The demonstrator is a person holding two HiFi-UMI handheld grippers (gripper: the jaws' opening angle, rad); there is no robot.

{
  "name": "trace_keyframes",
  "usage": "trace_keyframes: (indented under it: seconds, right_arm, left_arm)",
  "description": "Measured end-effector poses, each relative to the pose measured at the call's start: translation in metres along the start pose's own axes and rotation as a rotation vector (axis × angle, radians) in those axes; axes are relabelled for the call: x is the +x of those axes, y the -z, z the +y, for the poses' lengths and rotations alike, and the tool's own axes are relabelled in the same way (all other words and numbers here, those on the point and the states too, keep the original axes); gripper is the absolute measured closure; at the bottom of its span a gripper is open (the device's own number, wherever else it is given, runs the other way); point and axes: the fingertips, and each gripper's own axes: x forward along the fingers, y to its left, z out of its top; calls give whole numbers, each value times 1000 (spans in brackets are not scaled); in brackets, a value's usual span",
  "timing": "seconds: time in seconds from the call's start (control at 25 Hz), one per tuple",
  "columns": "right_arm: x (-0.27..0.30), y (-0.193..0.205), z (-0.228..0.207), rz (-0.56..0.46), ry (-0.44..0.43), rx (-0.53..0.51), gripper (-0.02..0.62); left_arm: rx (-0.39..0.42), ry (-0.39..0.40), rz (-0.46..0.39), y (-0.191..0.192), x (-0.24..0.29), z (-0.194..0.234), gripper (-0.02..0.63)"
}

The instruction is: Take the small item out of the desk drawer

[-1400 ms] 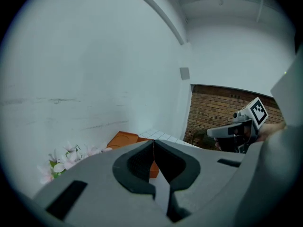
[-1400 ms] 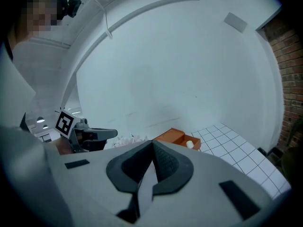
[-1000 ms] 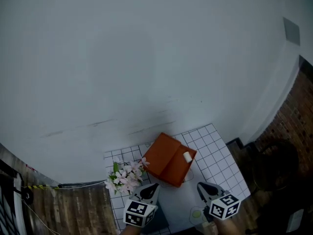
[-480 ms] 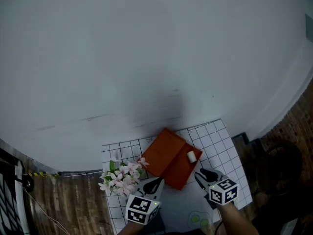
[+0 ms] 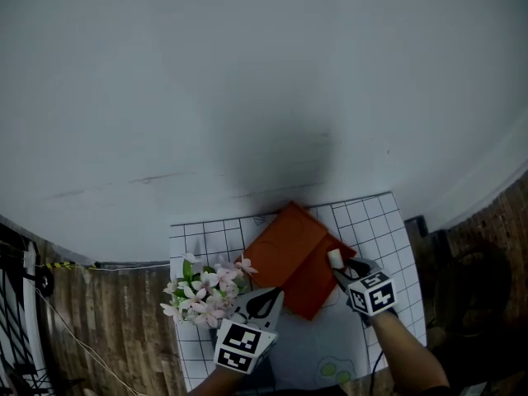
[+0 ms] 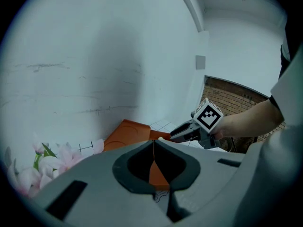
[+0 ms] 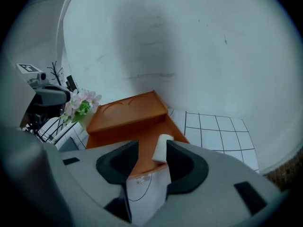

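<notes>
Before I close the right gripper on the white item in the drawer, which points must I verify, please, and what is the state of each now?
1. Drawer open, white item exposed: ok.
2. Right gripper jaws apart enough for the item: ok.
3. Item between the jaws: ok, but it sits close to one jaw, not centred.
4. Jaws far enough along the item for a firm grip: cannot tell.
5. Left gripper out of the way: ok. It is shut and empty, apart from the right gripper.
6. Flowers away from the grasp: ok. They stand on the other side of the drawer unit.
</notes>
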Motion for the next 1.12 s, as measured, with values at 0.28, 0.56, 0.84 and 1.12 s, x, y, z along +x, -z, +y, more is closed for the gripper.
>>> trace_keyframes:
  seconds: [0.28, 0.56, 0.84, 1.12]
  right_arm:
    - [34, 7, -13, 120, 25, -40, 373]
    - [55, 13, -23, 224, 58, -102, 364]
    - [61, 21, -22, 334, 85, -209, 374]
    - [55, 22, 13, 312, -74, -222, 417]
  left_arm:
    - [-29, -12, 12, 8, 8, 13, 594]
    - [-34, -33, 10, 8, 3, 27, 594]
    - [-47, -47, -7, 9, -7, 32, 594]
    - [-49, -48, -7, 14, -19, 26, 594]
